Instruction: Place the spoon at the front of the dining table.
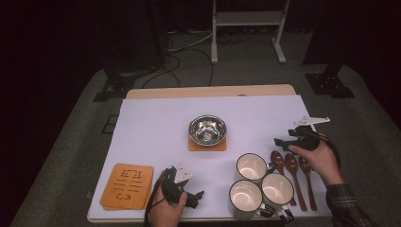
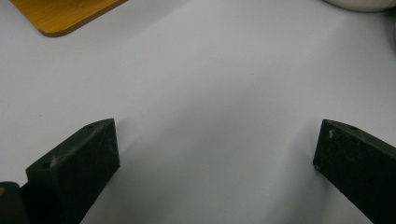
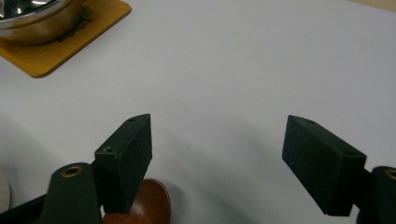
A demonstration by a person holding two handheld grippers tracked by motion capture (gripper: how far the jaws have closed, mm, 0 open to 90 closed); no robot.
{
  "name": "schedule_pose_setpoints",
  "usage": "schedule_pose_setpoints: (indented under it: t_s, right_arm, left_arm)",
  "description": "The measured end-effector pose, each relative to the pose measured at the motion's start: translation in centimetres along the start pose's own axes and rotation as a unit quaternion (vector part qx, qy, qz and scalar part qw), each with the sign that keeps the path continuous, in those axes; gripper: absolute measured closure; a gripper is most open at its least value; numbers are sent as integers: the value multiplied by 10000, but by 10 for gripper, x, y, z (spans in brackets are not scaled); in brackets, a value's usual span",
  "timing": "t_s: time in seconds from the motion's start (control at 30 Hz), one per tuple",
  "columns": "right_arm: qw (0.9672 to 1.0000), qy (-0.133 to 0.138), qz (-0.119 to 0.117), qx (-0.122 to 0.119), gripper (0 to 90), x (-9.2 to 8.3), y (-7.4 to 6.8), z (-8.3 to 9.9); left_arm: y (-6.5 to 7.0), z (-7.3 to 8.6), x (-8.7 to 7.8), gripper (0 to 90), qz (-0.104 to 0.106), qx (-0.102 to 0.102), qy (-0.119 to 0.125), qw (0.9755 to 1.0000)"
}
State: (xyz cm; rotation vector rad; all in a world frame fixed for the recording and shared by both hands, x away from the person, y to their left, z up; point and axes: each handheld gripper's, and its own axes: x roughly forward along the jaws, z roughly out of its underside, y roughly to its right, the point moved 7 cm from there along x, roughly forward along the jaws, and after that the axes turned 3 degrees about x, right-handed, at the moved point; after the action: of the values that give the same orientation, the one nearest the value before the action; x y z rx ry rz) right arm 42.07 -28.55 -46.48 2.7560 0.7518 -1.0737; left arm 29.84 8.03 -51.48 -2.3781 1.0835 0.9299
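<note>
A person holds a black gripper in each hand over a white-covered table (image 1: 156,123). My left gripper (image 1: 197,197) rests low near the front edge, left of three white mugs (image 1: 252,166). Its jaws stand wide apart in the left gripper view (image 2: 217,135), with bare white surface between them. My right gripper (image 1: 283,140) hovers just behind three dark wooden spoons (image 1: 292,165). In the right gripper view it (image 3: 219,123) is open and holds nothing, and one spoon's bowl (image 3: 144,205) peeks out under its left jaw.
A steel bowl (image 1: 207,130) sits on a wooden coaster (image 1: 195,146) at mid-table; both show in the right gripper view, bowl (image 3: 32,18) and coaster (image 3: 70,46). Stacked wooden coasters (image 1: 127,186) lie front left. A coaster corner (image 2: 65,14) and a mug's edge (image 2: 359,3) border the left gripper view.
</note>
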Motion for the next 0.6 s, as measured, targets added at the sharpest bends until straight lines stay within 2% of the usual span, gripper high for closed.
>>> schedule_pose_setpoints:
  t_s: [0.6]
  right_arm:
    - [9999, 42, 64, 120, 230, -19, 5, 15]
  left_arm:
    - [0, 0, 0, 0, 2, -2, 0, 10000]
